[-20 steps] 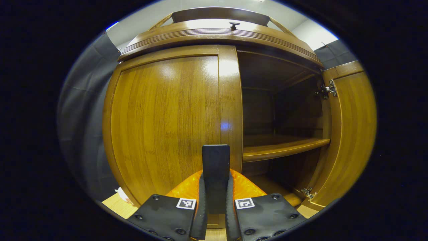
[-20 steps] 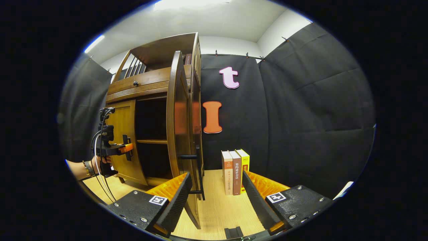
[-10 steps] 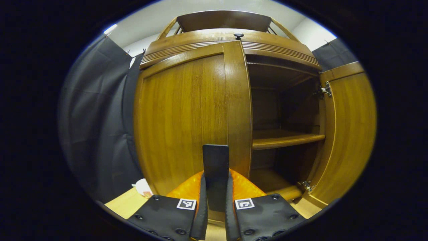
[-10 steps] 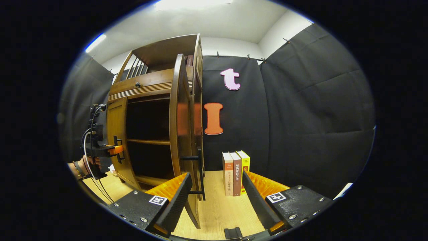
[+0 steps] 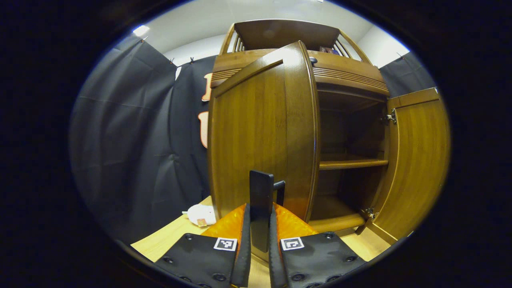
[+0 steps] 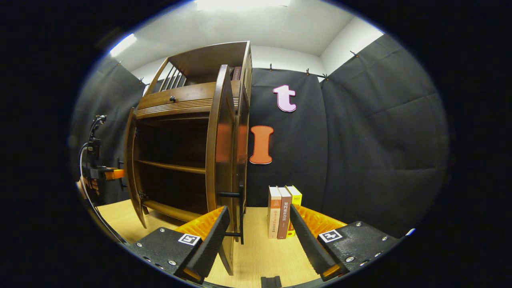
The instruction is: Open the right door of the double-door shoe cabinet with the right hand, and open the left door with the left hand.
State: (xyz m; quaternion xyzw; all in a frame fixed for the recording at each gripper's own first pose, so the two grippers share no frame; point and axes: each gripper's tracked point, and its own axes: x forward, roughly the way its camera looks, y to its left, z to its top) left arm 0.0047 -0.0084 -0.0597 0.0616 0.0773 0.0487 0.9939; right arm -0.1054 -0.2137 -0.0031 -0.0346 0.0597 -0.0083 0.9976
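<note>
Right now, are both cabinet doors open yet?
Nearly. The right door stands wide open, and the right tongs are open, off its handle. The left tongs are shut on the left door's handle, with the left door swung well out. Left: let go.

In the left gripper view, the left gripper (image 5: pixel 260 224) covers most of the left door's handle (image 5: pixel 279 192); just a short dark piece shows beside the jaws at lower centre, so the contact itself is hidden. The left door (image 5: pixel 260 132) blocks the left half of the cabinet interior (image 5: pixel 348 136), whose back is too dark to read. The small white object (image 5: pixel 201 215) on the table (image 5: pixel 168 240) at lower left is too small to identify. In the right gripper view, the hand (image 6: pixel 91 185) at the far left edge is cut off and blurred. The right door (image 6: pixel 222 160) stands edge-on, its face hidden. The books (image 6: pixel 285 212) have lettering too small to tell.
</note>
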